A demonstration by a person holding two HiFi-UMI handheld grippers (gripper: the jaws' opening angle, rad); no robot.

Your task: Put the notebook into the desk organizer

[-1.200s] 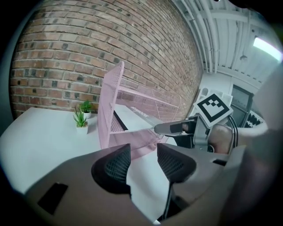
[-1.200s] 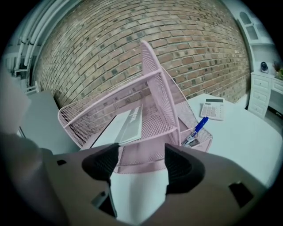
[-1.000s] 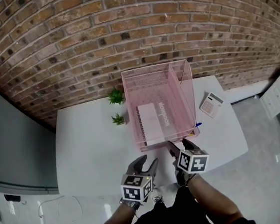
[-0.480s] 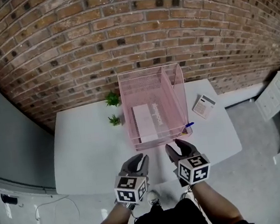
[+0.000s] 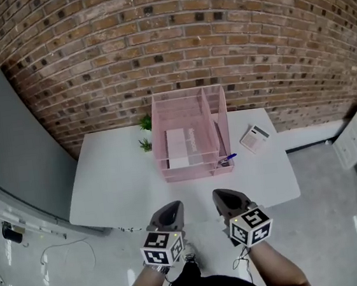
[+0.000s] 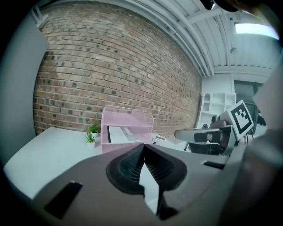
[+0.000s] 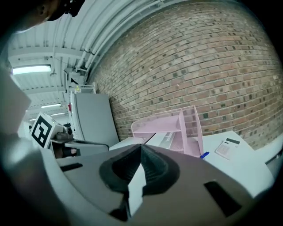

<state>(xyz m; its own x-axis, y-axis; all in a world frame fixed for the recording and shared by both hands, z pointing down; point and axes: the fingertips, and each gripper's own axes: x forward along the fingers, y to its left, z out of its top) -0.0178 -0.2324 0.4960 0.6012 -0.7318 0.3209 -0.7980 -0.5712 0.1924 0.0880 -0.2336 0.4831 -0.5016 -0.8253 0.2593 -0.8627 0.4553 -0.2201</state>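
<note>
Upper centre of the head view: a pink wire-mesh desk organizer (image 5: 194, 171) on a white rectangular table (image 5: 118, 178), backed against a red brick wall (image 5: 173, 37). Inside its wide left section, lying flat: the white notebook (image 5: 178, 149), dark lettering along its right edge. At the organizer's right side, a narrow upright slot.

Just beside the organizer's lower right corner: a blue pen (image 5: 228, 159). Further right on the table, apart from the organizer: a white calculator (image 5: 254, 138), tilted. At the organizer's upper left, two small green potted plants (image 5: 145, 133).

Lower centre, below the table's near edge and well apart from the organizer: left gripper (image 5: 170, 209) and right gripper (image 5: 225, 198) side by side, marker cubes towards the bottom of the frame, tips towards the table.

Left gripper's jaws just brought together, clenched pad to pad, nothing between them. Same for the right gripper: jaws just closed, ridged pads meeting, nothing held.

Far left of the frame: a grey panel (image 5: 12, 145).
</note>
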